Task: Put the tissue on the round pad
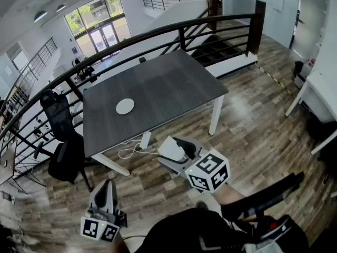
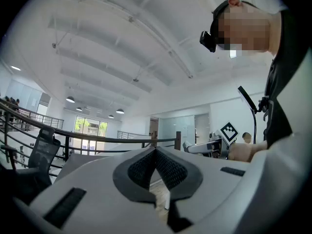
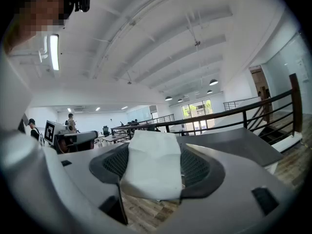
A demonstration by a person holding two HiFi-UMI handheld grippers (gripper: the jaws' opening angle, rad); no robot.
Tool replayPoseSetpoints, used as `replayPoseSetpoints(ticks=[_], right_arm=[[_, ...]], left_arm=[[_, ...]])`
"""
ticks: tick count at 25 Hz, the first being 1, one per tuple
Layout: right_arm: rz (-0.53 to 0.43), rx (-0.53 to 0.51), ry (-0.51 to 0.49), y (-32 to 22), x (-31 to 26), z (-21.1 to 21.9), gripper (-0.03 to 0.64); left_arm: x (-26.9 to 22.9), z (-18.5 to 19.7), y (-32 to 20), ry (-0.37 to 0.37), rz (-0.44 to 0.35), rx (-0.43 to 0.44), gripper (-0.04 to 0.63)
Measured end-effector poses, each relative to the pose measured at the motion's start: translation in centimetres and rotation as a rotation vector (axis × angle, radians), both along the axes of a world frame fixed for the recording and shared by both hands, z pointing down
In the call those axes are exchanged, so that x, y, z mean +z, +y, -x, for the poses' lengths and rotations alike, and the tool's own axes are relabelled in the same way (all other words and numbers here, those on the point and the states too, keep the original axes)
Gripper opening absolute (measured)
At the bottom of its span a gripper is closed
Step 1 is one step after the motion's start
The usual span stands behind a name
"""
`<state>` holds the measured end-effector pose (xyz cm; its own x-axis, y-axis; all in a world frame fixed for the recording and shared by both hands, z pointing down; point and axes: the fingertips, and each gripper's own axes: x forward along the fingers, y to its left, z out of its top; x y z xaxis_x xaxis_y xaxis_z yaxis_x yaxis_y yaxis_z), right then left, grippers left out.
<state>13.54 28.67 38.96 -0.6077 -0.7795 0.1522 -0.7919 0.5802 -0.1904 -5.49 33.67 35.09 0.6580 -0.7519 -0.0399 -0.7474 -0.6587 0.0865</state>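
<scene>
Near grey table (image 1: 174, 83), right hand-held gripper (image 1: 168, 148) clamping tissue (image 3: 151, 165), left hand-held gripper (image 2: 156, 151) clenched

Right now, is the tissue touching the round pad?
Apart. The head view shows the tissue in the right gripper over the floor, short of the table where the round pad lies bare.

Grey table (image 1: 174, 86) by a black railing (image 1: 181, 37), chair (image 1: 57, 112) at its left (white block (image 1: 145, 139), perhaps a charger, beneath).

The tissue (image 3: 151, 162) is white, and so is the round pad (image 1: 125, 106) on the dark grey desk (image 1: 174, 78). The floor (image 1: 253, 130) shows brown wood grain.
</scene>
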Motion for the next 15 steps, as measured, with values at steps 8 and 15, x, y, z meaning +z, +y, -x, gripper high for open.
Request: replayPoseSetpoints(ticks=[8,15], right_arm=[[-0.024,-0.006,0.016,0.6,-0.4,0.6,0.324],[-0.022,0.014,-0.011,0.6,-0.4,2.3,0.324]], left_arm=[[0.5,-0.1,0.3,-0.007,0.005,0.011,0.003],[0.6,2.0,0.2,-0.002,-0.009,0.005,0.003]])
